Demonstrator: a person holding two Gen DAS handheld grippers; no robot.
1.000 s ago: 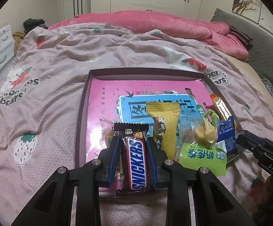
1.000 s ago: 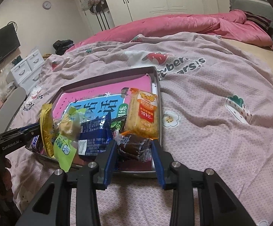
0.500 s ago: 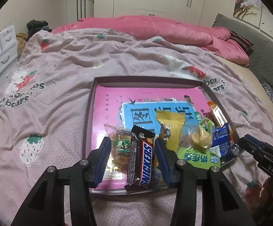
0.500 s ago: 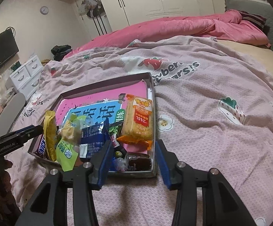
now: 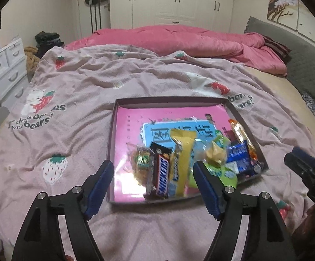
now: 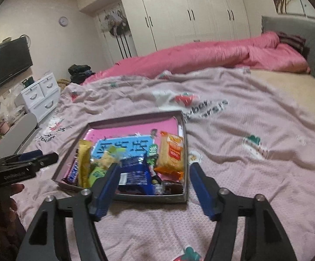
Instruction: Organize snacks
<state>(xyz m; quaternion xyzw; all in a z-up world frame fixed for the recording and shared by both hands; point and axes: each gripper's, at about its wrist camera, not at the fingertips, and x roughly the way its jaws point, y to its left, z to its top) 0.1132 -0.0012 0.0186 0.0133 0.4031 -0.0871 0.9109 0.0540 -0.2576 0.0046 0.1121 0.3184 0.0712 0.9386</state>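
A shallow tray (image 5: 112, 130) (image 6: 184, 130) with a pink liner lies on the bed, snacks lined up along its near edge. The Snickers bar (image 5: 162, 175) (image 6: 72, 173) rests between a clear cookie packet (image 5: 140, 161) and a yellow bar (image 5: 184, 156) (image 6: 84, 163). A blue packet (image 5: 236, 156) (image 6: 135, 171), an orange cracker pack (image 6: 171, 154) and a dark brown cake (image 6: 171, 187) fill the right end. My left gripper (image 5: 153, 174) hangs above the near rim, jaws opening, nothing pressed. My right gripper (image 6: 153, 178) is raised too, jaws opening, empty.
The pink strawberry-print blanket (image 5: 70, 130) covers the bed, with a pink quilt (image 5: 179, 41) heaped at the back. White drawers (image 6: 40, 96) and a wall TV (image 6: 5, 64) stand at the left. A grey headboard (image 5: 305, 65) runs along the right.
Both grippers let go and pulled up and back: the left released the Snickers bar, the right released the brown cake. Both snacks now lie in the tray.
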